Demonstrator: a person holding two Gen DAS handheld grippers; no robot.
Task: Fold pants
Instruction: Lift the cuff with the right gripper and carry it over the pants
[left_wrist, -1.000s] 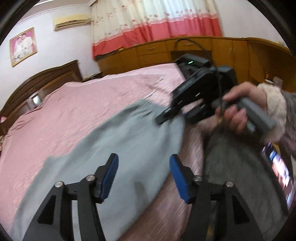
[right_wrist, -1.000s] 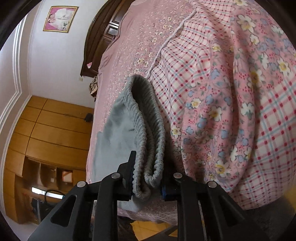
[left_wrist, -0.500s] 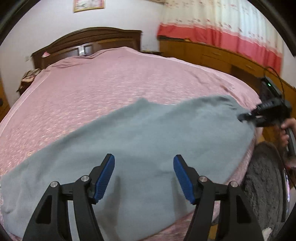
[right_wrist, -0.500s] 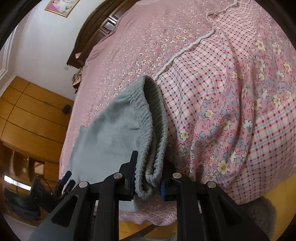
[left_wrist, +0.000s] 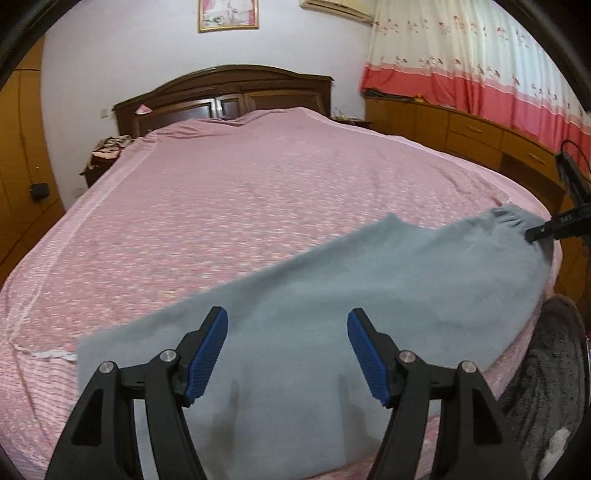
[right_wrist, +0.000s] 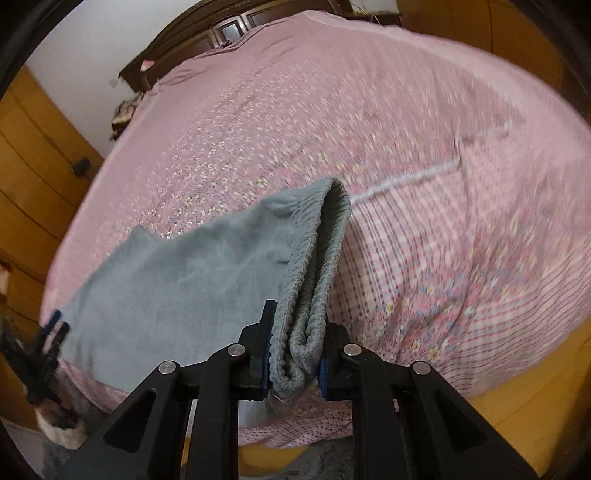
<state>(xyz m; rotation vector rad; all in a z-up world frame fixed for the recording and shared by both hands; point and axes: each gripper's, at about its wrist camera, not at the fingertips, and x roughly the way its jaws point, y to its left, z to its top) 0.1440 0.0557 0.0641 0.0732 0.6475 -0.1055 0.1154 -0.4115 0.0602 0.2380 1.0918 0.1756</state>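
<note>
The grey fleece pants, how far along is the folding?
Done: the grey fleece pants lie doubled lengthwise along the pink bedspread's edge. In hand: the right gripper pinches the waistband; the left gripper hovers open. Left: folding end to end.

Home bedroom, seemingly: bed (left_wrist: 258, 192), curtains (left_wrist: 480, 66)

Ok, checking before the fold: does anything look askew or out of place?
Nothing damaged or spilled. The grey pants lie diagonally across the bed corner, the waistband pinched in the right hand-held gripper at the edge. The left hand-held gripper is open above the legs.
</note>
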